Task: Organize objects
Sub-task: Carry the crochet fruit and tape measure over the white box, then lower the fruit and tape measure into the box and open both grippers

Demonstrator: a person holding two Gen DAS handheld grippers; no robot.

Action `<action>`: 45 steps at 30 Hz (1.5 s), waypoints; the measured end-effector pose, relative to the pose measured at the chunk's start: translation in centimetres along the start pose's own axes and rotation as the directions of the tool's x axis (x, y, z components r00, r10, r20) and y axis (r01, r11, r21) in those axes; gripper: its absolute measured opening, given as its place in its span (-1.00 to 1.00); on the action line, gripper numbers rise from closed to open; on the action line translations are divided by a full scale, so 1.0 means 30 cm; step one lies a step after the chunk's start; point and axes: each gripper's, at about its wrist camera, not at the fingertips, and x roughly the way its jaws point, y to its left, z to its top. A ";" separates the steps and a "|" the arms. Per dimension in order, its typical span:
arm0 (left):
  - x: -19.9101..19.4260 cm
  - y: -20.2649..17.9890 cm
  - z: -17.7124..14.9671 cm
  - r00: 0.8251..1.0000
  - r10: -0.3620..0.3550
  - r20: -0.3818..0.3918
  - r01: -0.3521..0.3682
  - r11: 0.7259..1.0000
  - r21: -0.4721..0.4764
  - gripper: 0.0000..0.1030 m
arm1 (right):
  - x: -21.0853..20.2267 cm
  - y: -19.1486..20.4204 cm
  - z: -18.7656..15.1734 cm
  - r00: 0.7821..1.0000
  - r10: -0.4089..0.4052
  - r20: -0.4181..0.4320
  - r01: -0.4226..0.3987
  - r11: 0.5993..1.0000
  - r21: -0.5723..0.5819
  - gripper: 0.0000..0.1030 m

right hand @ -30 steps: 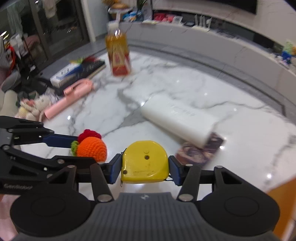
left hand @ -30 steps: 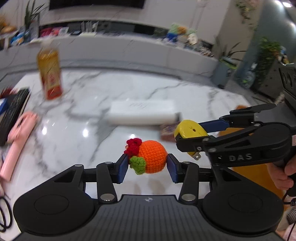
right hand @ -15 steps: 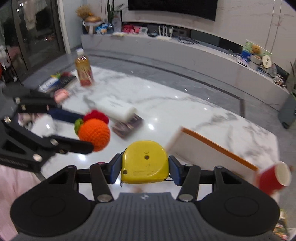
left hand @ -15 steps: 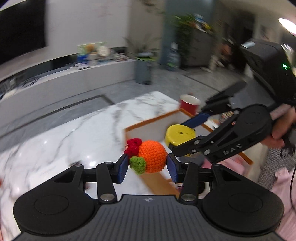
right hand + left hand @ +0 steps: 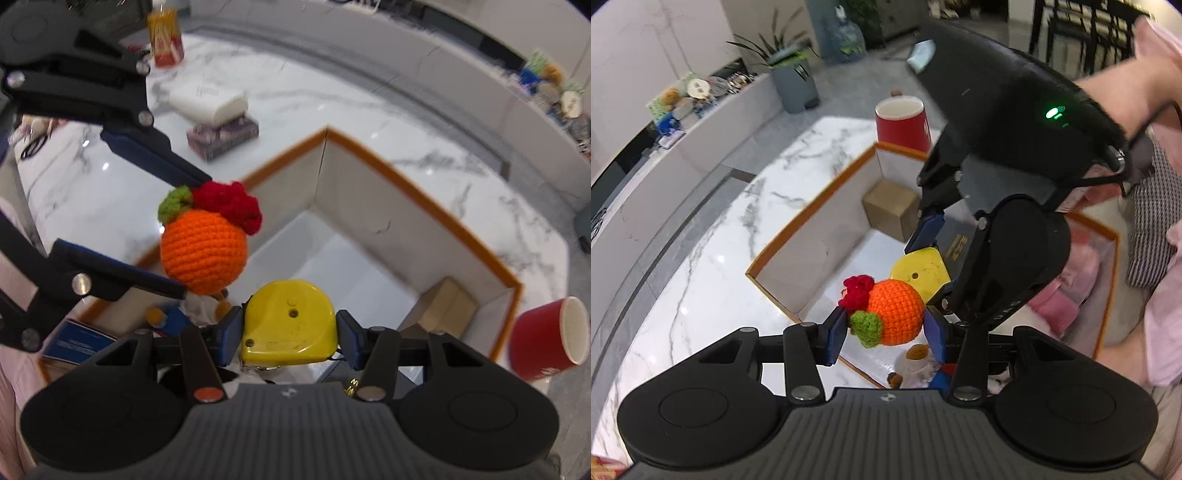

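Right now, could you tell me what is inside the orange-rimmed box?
Inside the box I see a small cardboard carton in one corner and a plush toy near the other end. The held items and claw hardware hide the rest of the floor.

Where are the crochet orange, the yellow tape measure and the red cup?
crochet orange [image 5: 894, 312], left wrist view, orange body.
yellow tape measure [image 5: 290, 323], right wrist view, flat yellow face.
red cup [image 5: 903, 127], left wrist view, red outer wall.
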 end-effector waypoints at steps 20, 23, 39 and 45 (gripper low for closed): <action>0.220 0.046 0.026 0.988 -0.081 -0.129 0.094 0.991 0.094 0.02 | 0.246 0.003 0.018 0.958 0.089 -0.273 -0.172 0.939 -0.297 0.09; 0.231 0.046 0.022 0.987 -0.087 -0.136 0.101 0.990 0.097 0.02 | 0.253 0.013 0.024 0.948 0.103 -0.301 -0.203 0.925 -0.322 0.10; 0.290 0.059 0.018 0.973 -0.138 -0.186 0.158 0.983 0.097 0.02 | 0.222 0.059 0.044 0.910 0.062 -0.410 -0.249 0.873 -0.420 0.14; 0.312 0.063 0.060 0.946 -0.205 -0.249 0.239 0.964 0.115 0.03 | 0.171 0.022 0.039 0.920 0.004 -0.392 -0.162 0.914 -0.372 -0.01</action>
